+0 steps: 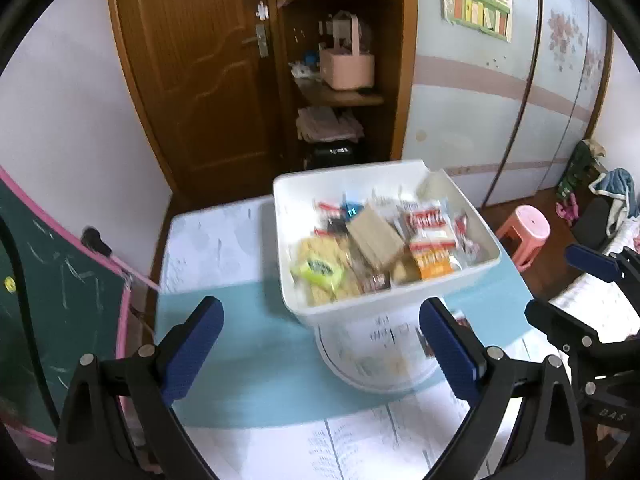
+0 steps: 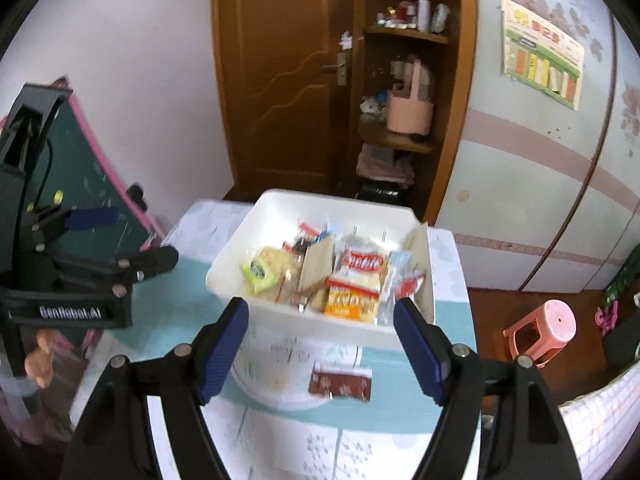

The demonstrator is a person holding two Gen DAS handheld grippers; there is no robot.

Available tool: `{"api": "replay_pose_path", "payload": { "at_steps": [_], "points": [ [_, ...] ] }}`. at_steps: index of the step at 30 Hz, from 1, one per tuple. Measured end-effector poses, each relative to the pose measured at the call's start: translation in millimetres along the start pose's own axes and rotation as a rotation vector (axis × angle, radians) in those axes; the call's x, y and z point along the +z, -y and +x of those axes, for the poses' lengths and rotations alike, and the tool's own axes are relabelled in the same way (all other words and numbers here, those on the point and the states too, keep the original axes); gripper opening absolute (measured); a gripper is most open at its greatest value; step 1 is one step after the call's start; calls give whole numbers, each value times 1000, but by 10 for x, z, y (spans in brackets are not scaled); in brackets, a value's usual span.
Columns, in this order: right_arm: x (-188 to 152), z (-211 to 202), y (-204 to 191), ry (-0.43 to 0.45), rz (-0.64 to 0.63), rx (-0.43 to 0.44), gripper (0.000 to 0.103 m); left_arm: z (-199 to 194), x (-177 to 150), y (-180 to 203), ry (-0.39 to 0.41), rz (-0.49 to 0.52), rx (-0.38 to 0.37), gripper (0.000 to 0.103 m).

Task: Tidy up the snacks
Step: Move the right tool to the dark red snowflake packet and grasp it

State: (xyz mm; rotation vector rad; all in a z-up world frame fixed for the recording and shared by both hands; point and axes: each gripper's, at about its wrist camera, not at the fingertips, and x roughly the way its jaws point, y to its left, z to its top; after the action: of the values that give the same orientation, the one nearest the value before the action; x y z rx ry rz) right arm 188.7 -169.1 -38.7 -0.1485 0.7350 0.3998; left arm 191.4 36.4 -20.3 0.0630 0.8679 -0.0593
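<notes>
A white bin (image 1: 360,308) (image 2: 320,328) stands on the table, filled with several snack packets. Among them are a yellow-green one (image 1: 318,270) (image 2: 260,272), an orange one (image 1: 434,260) (image 2: 352,300) and a brown one (image 1: 374,236). In front of the bin lies a white round plate (image 1: 380,360) (image 2: 276,388) with a dark red packet (image 2: 340,384) on it. My left gripper (image 1: 324,344) hangs open above the plate, holding nothing. My right gripper (image 2: 322,344) is open too, its blue pads (image 2: 224,348) framing the bin's front wall without touching it. Each gripper shows in the other's view, the right (image 1: 580,292) and the left (image 2: 100,240).
A blue and white cloth (image 1: 240,340) covers the table. A green chalkboard with a pink frame (image 1: 60,280) leans at the left. A pink stool (image 1: 524,228) (image 2: 548,324) stands on the floor to the right. Behind are a wooden door (image 1: 200,60) and open shelves (image 1: 344,96).
</notes>
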Motion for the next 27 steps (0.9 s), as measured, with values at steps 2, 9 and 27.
{"api": "replay_pose_path", "payload": {
  "at_steps": [2,9,27],
  "points": [
    [-147,30,-22,-25,-51,9,76,74,-147,8,-27,-1,-13,98],
    [-639,365,27,-123,-158,-5,75,517,-553,102,-121,-4,-15,98],
    [-1088,1548,358,-233,-409,109,75,1590,-982,212,-322,-110,-6,98]
  ]
}}
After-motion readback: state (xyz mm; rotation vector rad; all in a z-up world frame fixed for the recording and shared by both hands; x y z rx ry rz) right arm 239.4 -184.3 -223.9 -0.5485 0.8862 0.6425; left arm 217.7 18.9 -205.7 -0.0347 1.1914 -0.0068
